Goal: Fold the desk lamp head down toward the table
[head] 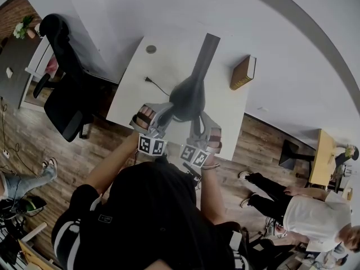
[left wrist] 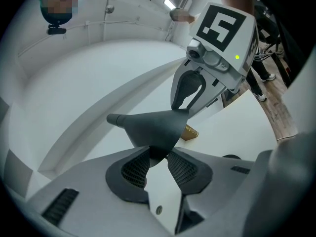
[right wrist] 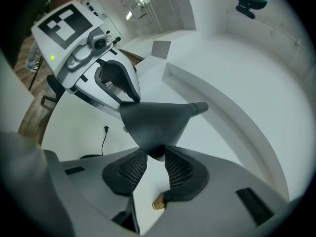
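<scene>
Left tool (left wrist: 158,157), right tool (right wrist: 157,156) astride lamp (left wrist: 148,126)

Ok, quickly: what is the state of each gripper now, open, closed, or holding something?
Left gripper: closed on the rim of the dark grey cone-shaped lamp head.
Right gripper: closed on the same lamp head, from the opposite side.

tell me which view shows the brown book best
The head view: the whole brown book lies in plain sight near the table edge. The left gripper view catches only a corner beyond the lamp head. The right gripper view shows just a gold-brown sliver near the bottom, probably it.
</scene>
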Available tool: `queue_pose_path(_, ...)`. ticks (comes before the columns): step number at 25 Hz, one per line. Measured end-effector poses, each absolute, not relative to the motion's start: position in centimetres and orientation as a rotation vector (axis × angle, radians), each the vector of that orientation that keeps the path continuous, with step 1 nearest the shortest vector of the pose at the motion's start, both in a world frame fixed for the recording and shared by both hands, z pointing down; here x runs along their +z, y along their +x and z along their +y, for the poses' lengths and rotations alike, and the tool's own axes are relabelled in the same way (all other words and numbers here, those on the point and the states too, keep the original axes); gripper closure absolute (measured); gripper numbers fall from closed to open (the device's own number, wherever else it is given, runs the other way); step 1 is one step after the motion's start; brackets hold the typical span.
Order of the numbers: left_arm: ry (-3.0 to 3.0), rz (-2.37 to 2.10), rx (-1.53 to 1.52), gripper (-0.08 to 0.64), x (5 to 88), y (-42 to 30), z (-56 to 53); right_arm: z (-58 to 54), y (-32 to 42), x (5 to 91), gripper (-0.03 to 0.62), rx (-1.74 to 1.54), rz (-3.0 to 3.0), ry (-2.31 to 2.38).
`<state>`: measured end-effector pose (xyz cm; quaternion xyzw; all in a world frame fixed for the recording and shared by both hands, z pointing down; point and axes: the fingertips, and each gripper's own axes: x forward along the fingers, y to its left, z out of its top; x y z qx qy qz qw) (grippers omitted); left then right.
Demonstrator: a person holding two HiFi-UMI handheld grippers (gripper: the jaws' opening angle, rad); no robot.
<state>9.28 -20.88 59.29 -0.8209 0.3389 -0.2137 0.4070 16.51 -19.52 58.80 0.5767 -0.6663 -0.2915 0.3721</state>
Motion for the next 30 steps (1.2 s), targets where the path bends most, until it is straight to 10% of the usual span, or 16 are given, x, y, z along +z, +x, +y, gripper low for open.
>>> queue_pose_path(30, -2.006, 0.886, -0.565, 0.428, 61.6, 9.9, -22.9, -21.4, 17.1, 61.1, 0.449, -0.757, -1.682, 1.448)
